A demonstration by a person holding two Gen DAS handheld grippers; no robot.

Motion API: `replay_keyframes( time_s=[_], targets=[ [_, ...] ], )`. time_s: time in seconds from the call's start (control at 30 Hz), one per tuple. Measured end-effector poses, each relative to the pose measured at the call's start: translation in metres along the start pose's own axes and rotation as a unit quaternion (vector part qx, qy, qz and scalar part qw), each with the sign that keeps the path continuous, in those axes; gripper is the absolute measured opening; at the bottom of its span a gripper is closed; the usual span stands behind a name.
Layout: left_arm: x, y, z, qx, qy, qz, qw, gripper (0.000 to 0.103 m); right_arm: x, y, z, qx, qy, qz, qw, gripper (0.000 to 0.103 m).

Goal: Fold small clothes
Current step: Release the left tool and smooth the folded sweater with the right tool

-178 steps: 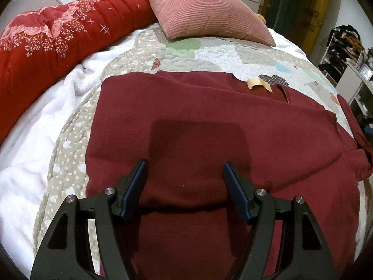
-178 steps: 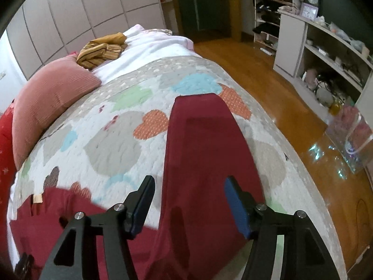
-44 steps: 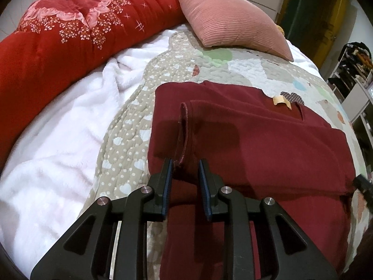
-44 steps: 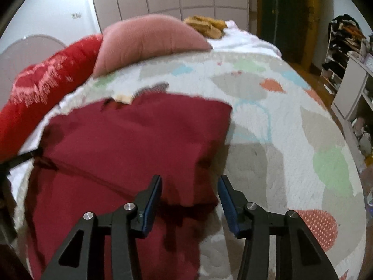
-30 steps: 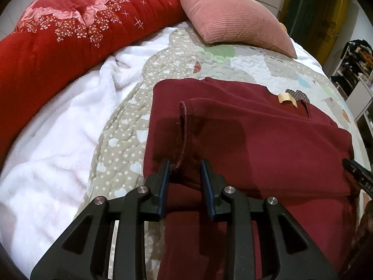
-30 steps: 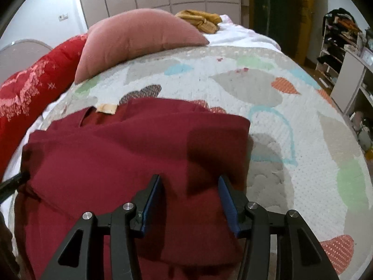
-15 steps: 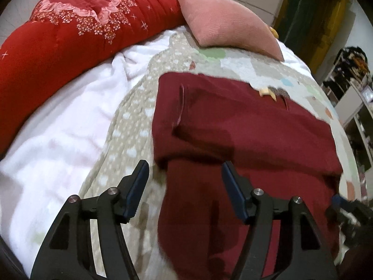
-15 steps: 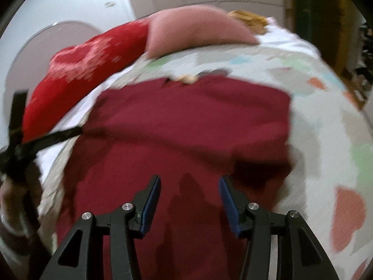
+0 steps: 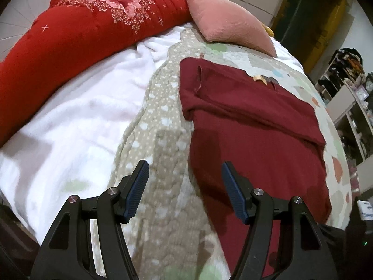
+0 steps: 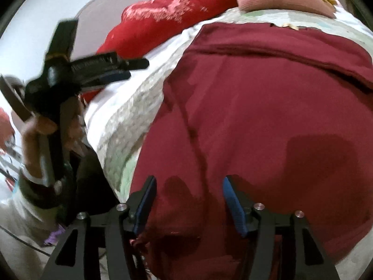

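Maroon sweater (image 9: 254, 126) lies flat on the patchwork quilt (image 9: 160, 140), both sleeves folded across its chest, ahead and to the right of the left gripper (image 9: 184, 179) and directly beneath the right gripper (image 10: 188, 193). Both grippers are spread wide and hold nothing. Beyond the sweater sit a pink cushion (image 9: 228, 23) and a red floral comforter (image 9: 81, 30); a white fleece blanket (image 9: 77, 107) spreads to the left gripper's left.

L tool (image 9: 184, 189) open, off sleeve (image 9: 244, 107); pulled back.
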State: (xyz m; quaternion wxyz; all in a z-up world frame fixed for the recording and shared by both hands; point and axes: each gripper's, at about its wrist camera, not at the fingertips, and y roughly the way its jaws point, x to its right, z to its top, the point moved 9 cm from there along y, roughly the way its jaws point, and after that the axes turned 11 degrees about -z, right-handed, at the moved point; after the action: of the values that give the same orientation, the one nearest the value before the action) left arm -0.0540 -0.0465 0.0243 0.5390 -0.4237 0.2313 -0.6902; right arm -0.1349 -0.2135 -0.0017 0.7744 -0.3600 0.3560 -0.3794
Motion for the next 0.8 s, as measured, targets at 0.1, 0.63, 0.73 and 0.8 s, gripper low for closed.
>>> replay_keyframes(
  time_s=[0.1, 0.63, 0.73, 0.8],
  targets=[
    [0.000, -0.010, -0.005, -0.006, -0.014, -0.022, 0.9996, 0.065, -0.017, 0.001, -0.001, 0.012, -0.035, -0.012, 0.999, 0.040],
    [0.009, -0.027, -0.024, -0.009, 0.006, -0.026, 0.9996, 0.065, -0.123, 0.042, 0.011, -0.014, -0.041, 0.134, 0.990, 0.039],
    [0.017, -0.021, -0.036, -0.019, 0.018, -0.033, 0.9991, 0.065, -0.094, 0.008, 0.003, 0.006, -0.030, 0.105, 0.994, 0.050],
    [0.020, -0.019, -0.045, -0.025, 0.024, -0.036, 0.9988, 0.065, -0.063, -0.014, -0.003, 0.021, -0.015, 0.067, 0.997, 0.050]
  ],
)
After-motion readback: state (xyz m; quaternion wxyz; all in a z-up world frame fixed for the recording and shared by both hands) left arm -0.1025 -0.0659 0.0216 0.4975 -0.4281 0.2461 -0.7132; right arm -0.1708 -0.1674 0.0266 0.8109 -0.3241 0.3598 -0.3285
